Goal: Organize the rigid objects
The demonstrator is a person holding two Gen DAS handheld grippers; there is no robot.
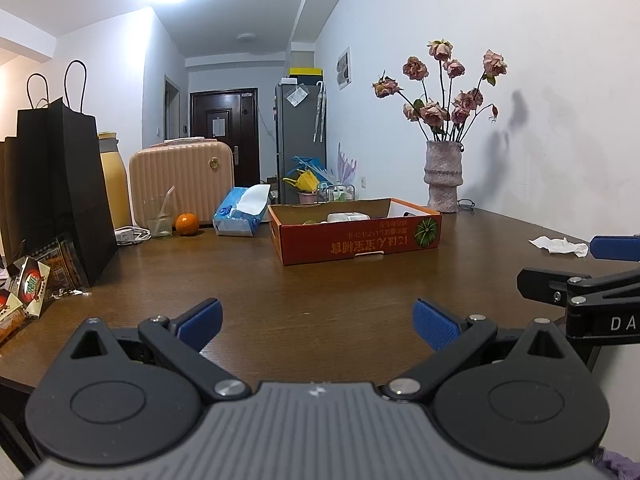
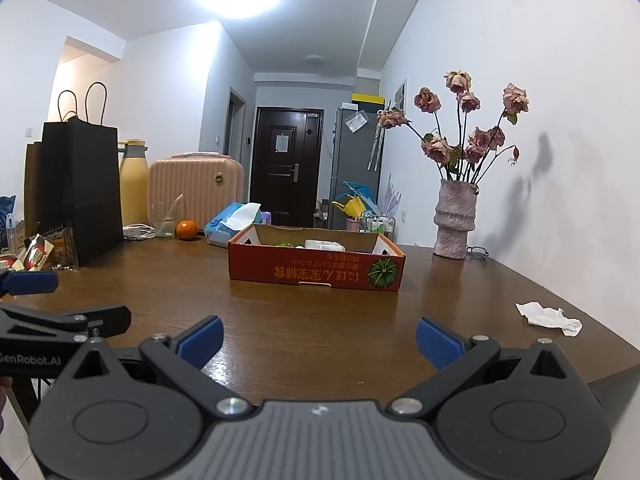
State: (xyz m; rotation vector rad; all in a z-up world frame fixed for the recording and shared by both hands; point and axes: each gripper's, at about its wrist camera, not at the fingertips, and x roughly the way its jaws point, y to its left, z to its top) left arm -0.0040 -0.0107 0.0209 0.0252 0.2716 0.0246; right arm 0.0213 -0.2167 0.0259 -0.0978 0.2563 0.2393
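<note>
Grippers, left (image 1: 318, 322) and right (image 2: 320, 340), spread over bare table (image 2: 312, 320).

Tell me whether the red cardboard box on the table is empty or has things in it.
Not empty. The red cardboard box is open-topped, and a white container and something green show above its front wall. The rest of its contents are hidden.

Left gripper (image 1: 318, 322): black linkage arms, silver pivot screws, ribbed blue fingertip pads (image 1: 434, 322), grey ribbed housing behind fingers. Right gripper (image 2: 320, 340): same build; white "GenRobot.AI" lettering on left gripper's black side, seen beside right gripper's fingers.
</note>
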